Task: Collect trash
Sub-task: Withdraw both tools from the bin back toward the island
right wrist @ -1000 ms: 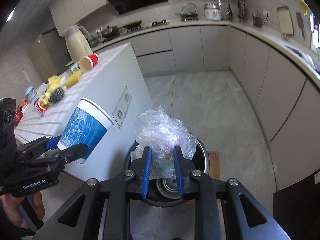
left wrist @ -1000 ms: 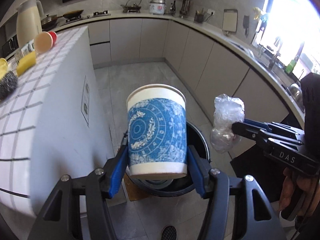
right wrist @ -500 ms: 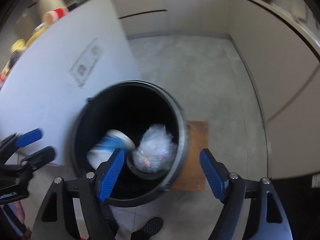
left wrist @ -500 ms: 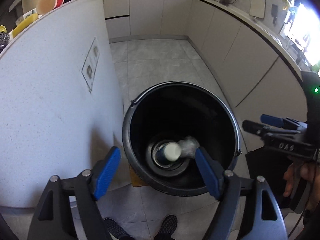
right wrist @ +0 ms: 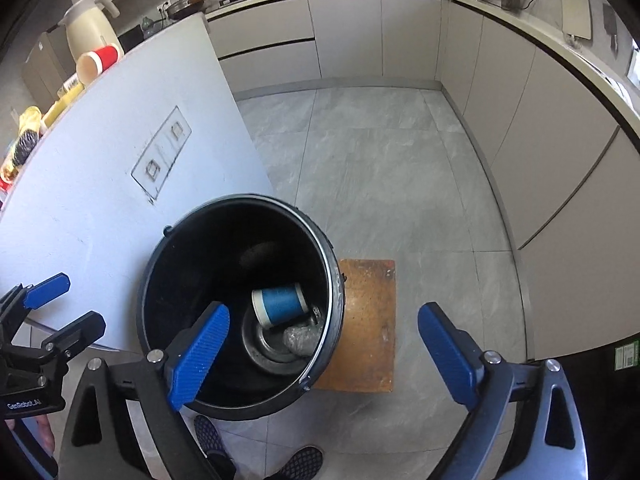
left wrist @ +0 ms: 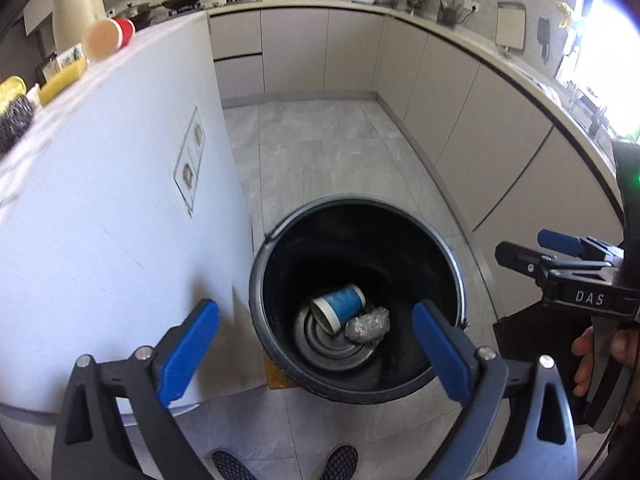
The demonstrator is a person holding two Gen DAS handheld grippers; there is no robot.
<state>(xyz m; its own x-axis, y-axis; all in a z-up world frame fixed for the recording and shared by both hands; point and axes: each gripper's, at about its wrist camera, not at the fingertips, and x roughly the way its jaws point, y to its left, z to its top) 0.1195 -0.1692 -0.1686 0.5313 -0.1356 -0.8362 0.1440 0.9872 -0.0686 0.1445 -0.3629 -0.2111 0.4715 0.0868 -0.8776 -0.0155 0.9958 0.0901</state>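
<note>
A black trash bucket (left wrist: 448, 264) stands on the floor by the white island; it also shows in the right wrist view (right wrist: 160, 264). In its bottom lie a blue-and-white paper cup (left wrist: 339, 307) on its side and a crumpled clear plastic wrap (left wrist: 368, 325); both show in the right wrist view too, the cup (right wrist: 280, 303) and the wrap (right wrist: 301, 338). My left gripper (left wrist: 316, 344) is open and empty above the bucket. My right gripper (right wrist: 324, 348) is open and empty above the bucket's right rim.
The white island (left wrist: 100, 184) stands left of the bucket, with a red cup (left wrist: 108, 34), yellow items and a scrubber on top. A brown mat (right wrist: 368, 320) lies under the bucket. Grey cabinets (left wrist: 480, 120) curve round the right. The person's shoes (right wrist: 300, 462) are below.
Both grippers opened over the bucket; the cup and the plastic wrap dropped in and now lie at its bottom. Both cameras have since tilted up a little.
</note>
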